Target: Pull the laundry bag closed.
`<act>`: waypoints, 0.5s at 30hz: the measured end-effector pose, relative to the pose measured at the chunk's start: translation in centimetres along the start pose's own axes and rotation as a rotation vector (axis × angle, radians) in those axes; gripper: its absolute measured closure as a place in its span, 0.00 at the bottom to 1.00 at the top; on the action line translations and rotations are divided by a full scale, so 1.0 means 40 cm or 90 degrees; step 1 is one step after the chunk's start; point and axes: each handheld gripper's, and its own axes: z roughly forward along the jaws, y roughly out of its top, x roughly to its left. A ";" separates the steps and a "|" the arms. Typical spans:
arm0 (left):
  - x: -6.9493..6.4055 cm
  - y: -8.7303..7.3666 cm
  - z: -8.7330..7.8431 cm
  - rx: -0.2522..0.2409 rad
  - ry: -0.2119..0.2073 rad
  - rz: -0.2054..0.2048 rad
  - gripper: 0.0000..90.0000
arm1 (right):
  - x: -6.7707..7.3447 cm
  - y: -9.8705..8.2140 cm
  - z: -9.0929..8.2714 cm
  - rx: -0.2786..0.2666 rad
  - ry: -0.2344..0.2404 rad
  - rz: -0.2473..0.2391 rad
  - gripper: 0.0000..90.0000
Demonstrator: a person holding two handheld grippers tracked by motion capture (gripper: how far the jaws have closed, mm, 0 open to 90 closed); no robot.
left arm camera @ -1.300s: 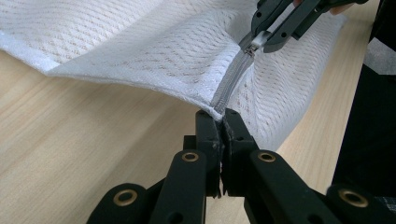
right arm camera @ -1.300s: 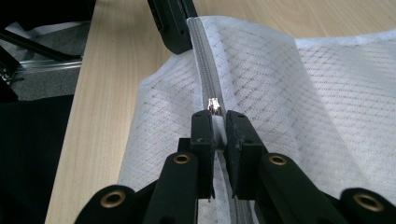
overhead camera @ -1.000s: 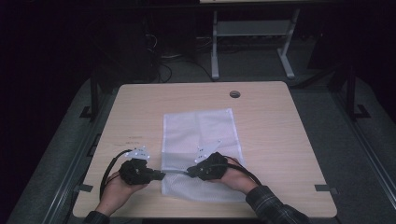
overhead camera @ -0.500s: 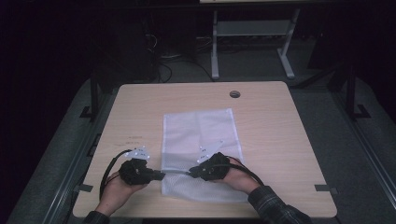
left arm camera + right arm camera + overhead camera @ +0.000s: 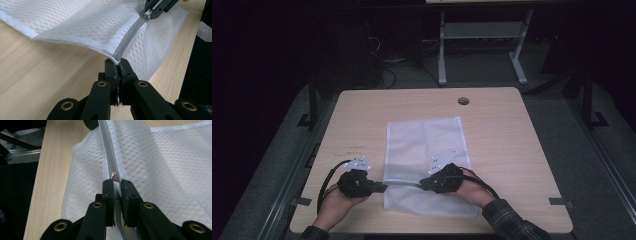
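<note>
Mesh bag (image 5: 424,150) seemingly empty; left claw (image 5: 118,65) pinches its zipper end, right claw (image 5: 117,185) its slider

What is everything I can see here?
mesh bag: one, white, flat on the table's middle, near edge lifted
zip: one, grey, along the bag's near edge, stretched between both grippers
zip slider: one, metal, just ahead of the right gripper's tips
table: one, light wood, round hole near the far edge
left gripper: one, black, shut on the zip's end
right gripper: one, black, shut on the zip
hands: two, near edge
</note>
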 end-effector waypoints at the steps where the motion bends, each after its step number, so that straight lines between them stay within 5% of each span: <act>1: 0.000 0.000 0.000 0.000 0.000 0.000 0.97 | 0.000 0.000 0.000 0.000 0.000 0.000 0.91; 15: 0.001 -0.001 -0.003 -0.002 0.002 -0.002 0.97 | -0.006 -0.015 -0.017 0.005 -0.004 0.003 0.91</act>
